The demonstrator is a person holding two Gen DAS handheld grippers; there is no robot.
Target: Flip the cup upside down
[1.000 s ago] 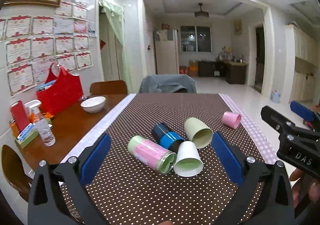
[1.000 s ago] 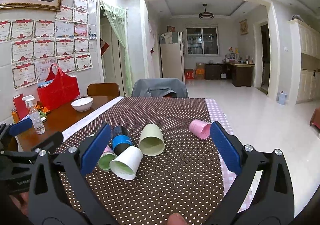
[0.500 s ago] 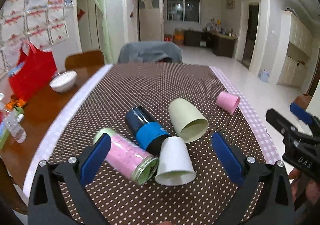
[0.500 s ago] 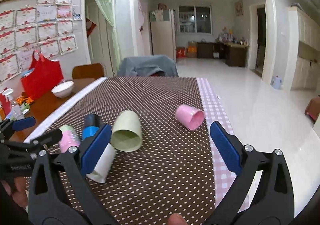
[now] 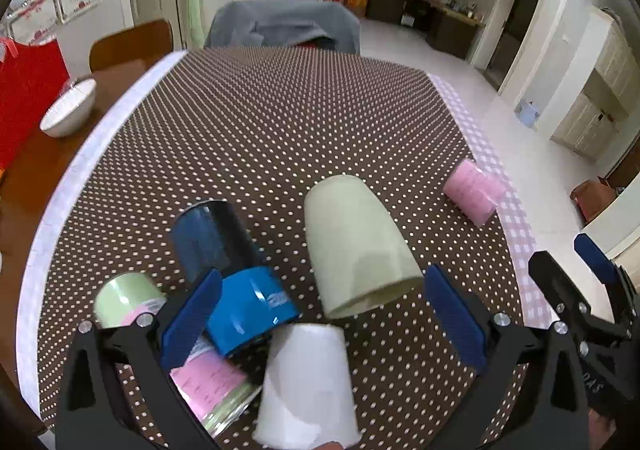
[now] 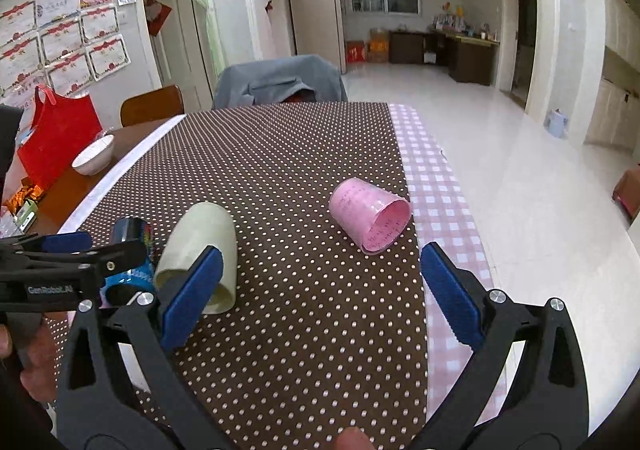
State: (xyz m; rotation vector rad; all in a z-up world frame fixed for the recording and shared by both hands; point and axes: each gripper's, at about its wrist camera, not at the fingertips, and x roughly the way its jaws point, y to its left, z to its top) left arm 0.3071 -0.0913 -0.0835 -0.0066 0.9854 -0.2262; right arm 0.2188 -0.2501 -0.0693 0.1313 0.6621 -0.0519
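You've closed in on both sides: left gripper [image 5: 320, 310] gapes over the green cup [image 5: 356, 246], right gripper [image 6: 316, 290] spread toward the pink cup [image 6: 370, 213], nothing grasped yet.

Matt pale-green cup [image 5: 356, 246], polka-dot cloth tablecloth [image 5: 280, 121]

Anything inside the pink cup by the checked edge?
Nothing visible. The pink cup lies on its side, mouth toward the right camera; its inner wall looks bare with faint writing. The deepest part near its base is out of sight.
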